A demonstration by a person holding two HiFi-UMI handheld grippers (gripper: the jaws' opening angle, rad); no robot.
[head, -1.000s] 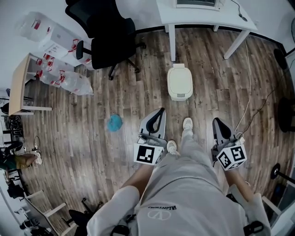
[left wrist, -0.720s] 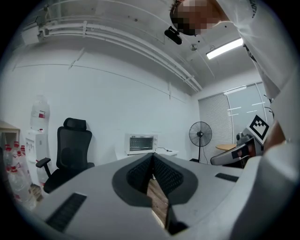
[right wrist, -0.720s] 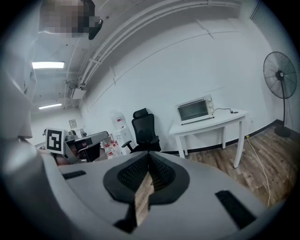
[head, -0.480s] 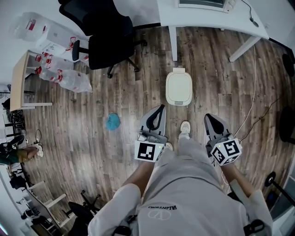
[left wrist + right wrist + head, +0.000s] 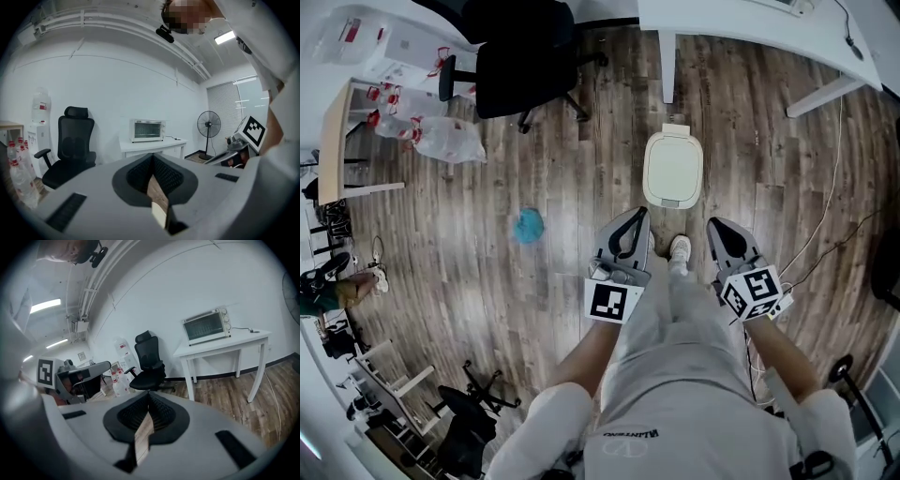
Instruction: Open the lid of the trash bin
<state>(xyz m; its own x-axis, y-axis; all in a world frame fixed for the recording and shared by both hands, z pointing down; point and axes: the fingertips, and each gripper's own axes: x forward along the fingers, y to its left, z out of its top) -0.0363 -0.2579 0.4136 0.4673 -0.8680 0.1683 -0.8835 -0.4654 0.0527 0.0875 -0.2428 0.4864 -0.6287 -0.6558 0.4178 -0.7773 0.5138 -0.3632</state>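
1. Hovering at the lower centre of the head view, your left gripper (image 5: pixel 634 217) and right gripper (image 5: pixel 716 227) each have their jaws pinched to a thin slit. Nothing is held; only floor shows through the gap.
2. The trash bin (image 5: pixel 676 132) stands on the wood floor at upper centre, just beyond your shoe (image 5: pixel 680 249). Its cream lid (image 5: pixel 672 169) lies flat and closed, and neither gripper touches it.
3. With jaws this narrow you cannot take the lid's rim. Closed tips would likely skid across the smooth top or press the lid down harder, so widen one gripper before you reach.
4. The bin looks light and stands free. The hinge seems to be at the bin's upper end in the frame, so lifting at the near lip could tip or drag the whole bin toward the desk leg (image 5: pixel 667 66). Steady the body with your other gripper.
5. Both gripper views look out across the room, not down at the bin, so you aim by the head view alone and could miss the lip.
6. A cable (image 5: pixel 825 225) trails across the floor at the right of the frame. Stepping that way could snag it.
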